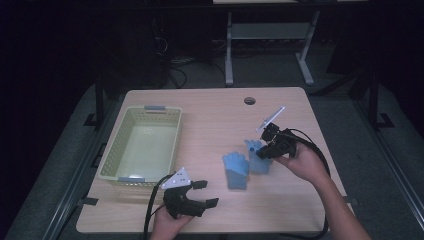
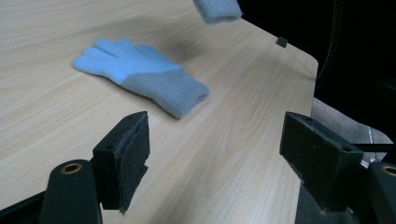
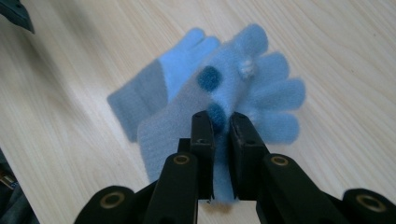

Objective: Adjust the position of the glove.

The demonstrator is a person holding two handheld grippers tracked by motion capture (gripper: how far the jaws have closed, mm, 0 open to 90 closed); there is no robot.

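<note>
So the person's got two blue gloves out on the wooden table (image 1: 210, 107), and the yellow-green basket (image 1: 112, 165) is the thing to measure everything from.

The right gripper (image 3: 219, 126) has its jaws pinched together on the spotted glove (image 3: 233, 88), biting it along the thumb-side edge, so the rest hangs loose. In the high view that glove (image 1: 259, 159) is well to the right of the basket, on the far side of the plain one. Grabbing by an edge makes sense for carrying floppy knit: it dangles instead of bunching up. Whether it's fully off the wood or dragging a bit is hard to tell.

The plain glove (image 1: 235, 170) lies flat on the table, between the basket and the pinched one, just beside the spotted glove, fingers pointing away from the person. From the left gripper view it (image 2: 144, 77) sits out ahead of the jaws, not touched.

The left gripper (image 1: 206, 193) hangs just off the basket's near right corner, jaws wide apart, nothing in them. It looks parked there ready to take the plain glove. Best guess is both end up in the basket, which sits empty.
</note>
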